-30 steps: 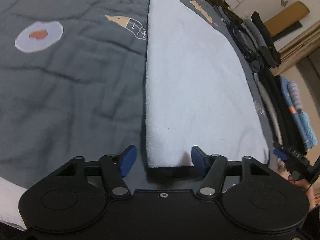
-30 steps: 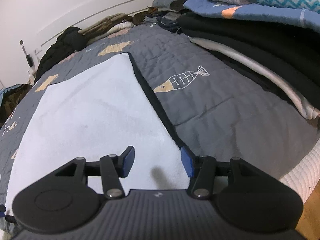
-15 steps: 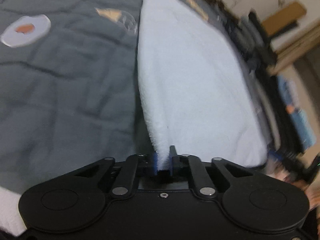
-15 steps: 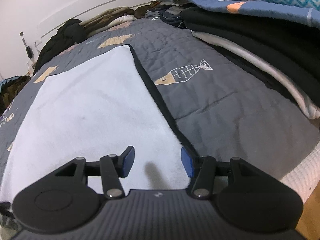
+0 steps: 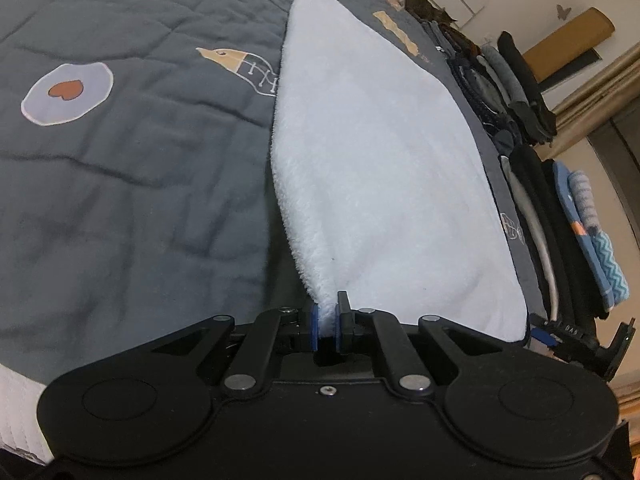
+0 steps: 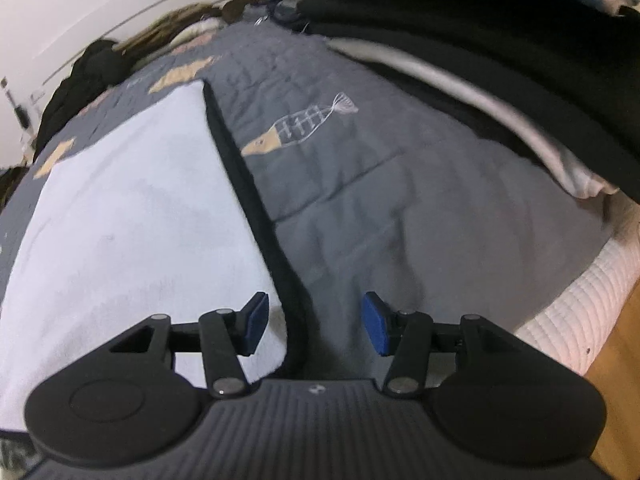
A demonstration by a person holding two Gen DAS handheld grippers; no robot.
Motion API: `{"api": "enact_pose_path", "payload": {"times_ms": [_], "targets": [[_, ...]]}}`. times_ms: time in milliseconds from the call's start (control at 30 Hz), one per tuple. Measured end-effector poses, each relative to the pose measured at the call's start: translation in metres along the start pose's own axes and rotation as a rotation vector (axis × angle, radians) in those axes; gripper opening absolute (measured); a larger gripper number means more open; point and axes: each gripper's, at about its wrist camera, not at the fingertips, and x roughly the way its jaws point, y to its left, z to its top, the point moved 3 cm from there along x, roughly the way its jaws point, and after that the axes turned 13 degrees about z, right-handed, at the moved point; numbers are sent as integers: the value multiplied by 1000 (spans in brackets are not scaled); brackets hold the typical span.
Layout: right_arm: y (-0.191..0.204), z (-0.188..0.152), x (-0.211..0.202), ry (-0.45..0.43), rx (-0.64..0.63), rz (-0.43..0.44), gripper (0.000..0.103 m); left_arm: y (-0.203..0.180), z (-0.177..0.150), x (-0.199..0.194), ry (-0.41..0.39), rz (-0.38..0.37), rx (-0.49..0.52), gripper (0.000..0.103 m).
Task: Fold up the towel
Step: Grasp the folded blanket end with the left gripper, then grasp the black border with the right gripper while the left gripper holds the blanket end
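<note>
left tongs [image 5: 325, 322] clenched on towel [image 5: 376, 168] near corner so it can lift | right tongs [image 6: 316, 322] released, straddling the other edge, nothing pinched yet

Light: dim, even indoor | Shadows: soft, under near towel [image 5: 380, 152] edge | Blur: right wrist view smeared (left sharp) | Distortion: fisheye bending at edges

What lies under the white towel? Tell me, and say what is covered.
The white towel lies spread on a grey quilt, which shows on all sides. One fish print disappears beneath its edge. The left gripper pinches the near corner; anything else underneath is hidden.
</note>
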Motion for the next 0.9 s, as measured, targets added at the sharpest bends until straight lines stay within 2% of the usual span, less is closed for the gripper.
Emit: {"api": "enact_pose_path", "payload": {"times_ms": [33, 100, 333, 467, 533, 633, 733, 800, 833, 867, 900], "targets": [[0, -1, 3, 11, -11, -6, 53, 1, 0, 1, 1, 3, -2, 8], [0, -1, 8, 21, -31, -25, 62, 1, 0, 2, 2, 11, 1, 8], [-1, -7, 27, 63, -32, -3, 81, -3, 1, 6, 7, 30, 2, 8], [0, -7, 30, 66, -61, -37, 94, -5, -1, 5, 7, 36, 1, 8], [-4, -8, 33, 72, -20, -37, 97, -6, -1, 5, 5, 37, 2, 8], [-5, -7, 31, 73, 48, 25, 97, -7, -1, 5, 4, 39, 2, 8], [0, -10, 32, 111, 78, 124, 93, -7, -1, 5, 5, 40, -1, 8], [1, -11, 32, 125, 78, 125, 79, -6, -2, 6, 5, 40, -2, 8], [0, -11, 32, 126, 92, 126, 76, -7, -2, 6, 5, 39, -2, 8], [-2, -11, 31, 127, 105, 127, 67, -7, -2, 6, 5, 39, -2, 8], [-3, -11, 30, 126, 124, 132, 49, -7, -2, 6, 6, 39, -2, 8]]}}
